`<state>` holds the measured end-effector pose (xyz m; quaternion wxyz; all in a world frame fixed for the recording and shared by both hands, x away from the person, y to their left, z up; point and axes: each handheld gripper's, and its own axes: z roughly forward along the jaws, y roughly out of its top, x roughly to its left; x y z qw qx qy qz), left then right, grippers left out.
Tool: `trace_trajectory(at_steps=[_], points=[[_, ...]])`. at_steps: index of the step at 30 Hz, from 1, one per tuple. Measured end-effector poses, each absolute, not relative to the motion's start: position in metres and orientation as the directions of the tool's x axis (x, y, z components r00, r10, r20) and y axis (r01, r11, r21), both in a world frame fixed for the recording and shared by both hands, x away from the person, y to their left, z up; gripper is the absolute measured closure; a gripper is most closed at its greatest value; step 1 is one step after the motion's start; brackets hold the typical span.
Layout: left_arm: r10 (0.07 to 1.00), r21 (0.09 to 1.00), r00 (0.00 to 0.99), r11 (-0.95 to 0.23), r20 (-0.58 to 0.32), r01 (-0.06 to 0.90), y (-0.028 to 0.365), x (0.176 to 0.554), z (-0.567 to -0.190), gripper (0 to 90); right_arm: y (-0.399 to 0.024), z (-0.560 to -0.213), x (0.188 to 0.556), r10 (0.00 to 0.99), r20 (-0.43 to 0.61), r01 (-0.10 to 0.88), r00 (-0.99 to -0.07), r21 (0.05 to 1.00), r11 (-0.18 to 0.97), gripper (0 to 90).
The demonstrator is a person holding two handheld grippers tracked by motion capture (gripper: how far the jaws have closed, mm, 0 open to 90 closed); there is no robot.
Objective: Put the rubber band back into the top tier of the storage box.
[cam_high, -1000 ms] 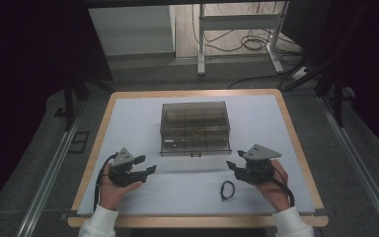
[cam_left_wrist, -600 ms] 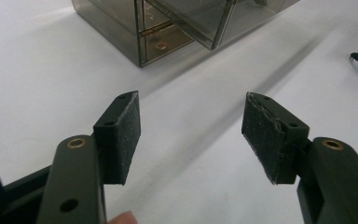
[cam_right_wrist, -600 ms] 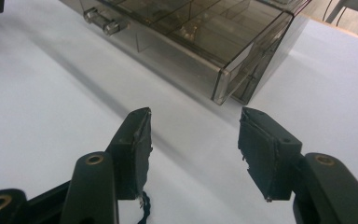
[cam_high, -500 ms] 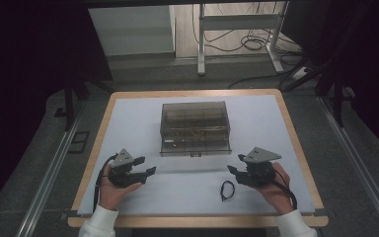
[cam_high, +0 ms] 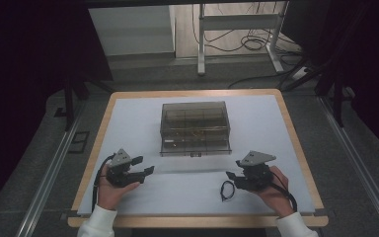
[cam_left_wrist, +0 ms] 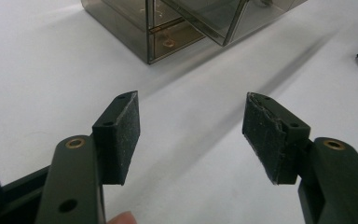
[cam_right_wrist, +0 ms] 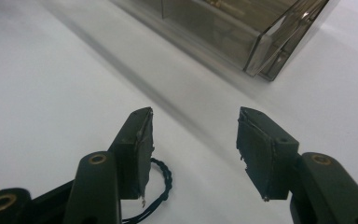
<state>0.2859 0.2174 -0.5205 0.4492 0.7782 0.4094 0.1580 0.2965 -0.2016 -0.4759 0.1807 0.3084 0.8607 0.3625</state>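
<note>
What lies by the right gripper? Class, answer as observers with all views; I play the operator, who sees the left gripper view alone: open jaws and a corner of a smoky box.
Observer: A black twisted cord lies looped on the white table, just beside the right gripper.
Operator: Is it gripped?
Observer: No. The jaws stand open; they have just been closing slightly, with nothing between them.
Operator: And the box?
Observer: The box stands mid-table, beyond the left gripper and the right one, and is divided into compartments.
</note>
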Motion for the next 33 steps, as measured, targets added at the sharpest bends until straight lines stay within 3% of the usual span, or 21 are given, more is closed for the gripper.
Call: trace_trajectory(at_steps=[22, 33], points=[[0.782, 0.823, 0.611, -0.265, -0.121, 0.503, 0.219, 0.288, -0.523, 36.7, -0.193, -0.494, 0.295, 0.623, -0.054, 0.476, -0.781, 0.593, 0.649, 53.5], [0.783, 0.824, 0.61, -0.263, -0.121, 0.501, 0.22, 0.288, -0.523, 36.6, -0.189, -0.497, 0.292, 0.656, -0.051, 0.537, -0.753, 0.529, 0.657, 54.9]])
